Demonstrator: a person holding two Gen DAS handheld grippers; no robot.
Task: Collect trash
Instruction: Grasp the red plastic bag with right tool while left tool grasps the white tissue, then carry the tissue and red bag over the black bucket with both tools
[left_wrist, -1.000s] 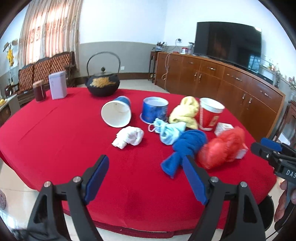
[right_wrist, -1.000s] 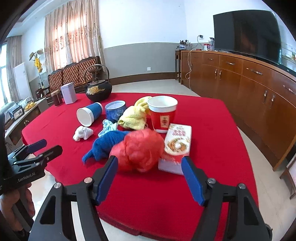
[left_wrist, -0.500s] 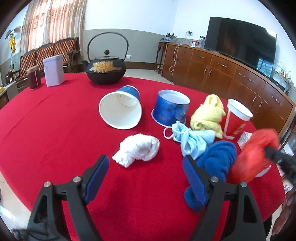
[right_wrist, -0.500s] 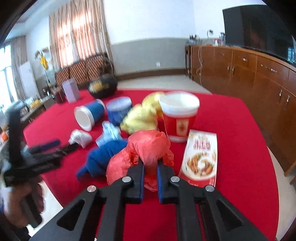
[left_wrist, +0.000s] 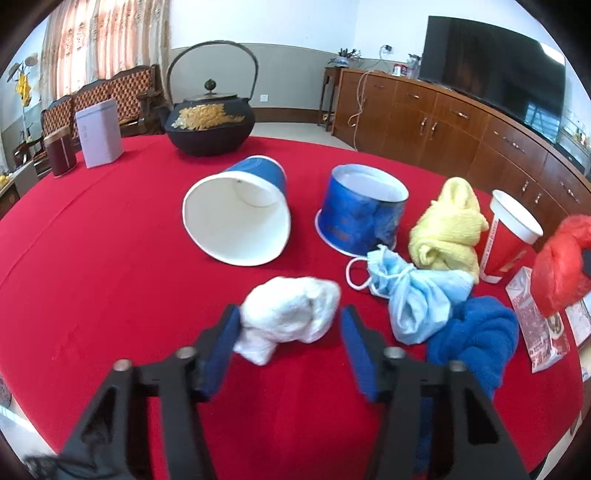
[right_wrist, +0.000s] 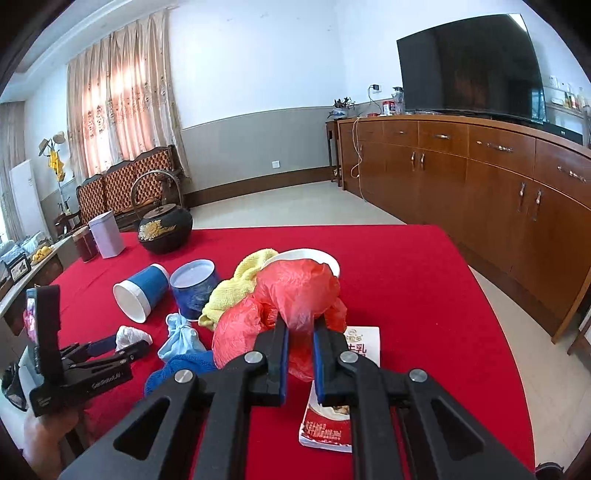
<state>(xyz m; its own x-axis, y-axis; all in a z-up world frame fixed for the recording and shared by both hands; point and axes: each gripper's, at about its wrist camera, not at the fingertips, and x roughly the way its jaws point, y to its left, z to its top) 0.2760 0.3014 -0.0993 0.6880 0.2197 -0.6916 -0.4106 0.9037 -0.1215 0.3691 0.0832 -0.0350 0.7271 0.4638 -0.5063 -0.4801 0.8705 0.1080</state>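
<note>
A white crumpled wad (left_wrist: 291, 314) lies on the red tablecloth (left_wrist: 110, 266). My left gripper (left_wrist: 290, 325) straddles it and its jaws are closing; the left pad touches the wad and the right pad stands just off it. In the right wrist view this same left gripper (right_wrist: 122, 345) is at the wad (right_wrist: 131, 336). My right gripper (right_wrist: 299, 332) is shut on a red plastic bag (right_wrist: 295, 291) held above the table. In the left wrist view the red plastic bag (left_wrist: 561, 266) is at the right edge.
Beyond the wad lie a tipped blue paper cup (left_wrist: 240, 218), an upturned blue tub (left_wrist: 360, 212), a pale blue mask (left_wrist: 417, 291), a yellow cloth (left_wrist: 447, 229), a blue cloth (left_wrist: 476, 339), a red cup (left_wrist: 506, 236) and a snack packet (right_wrist: 343, 417). A black teapot (left_wrist: 210, 122) stands at the back.
My left gripper moved forward over the table to the white wad and its jaws narrowed around it. My right gripper shut on the red bag and raised it off the table.
</note>
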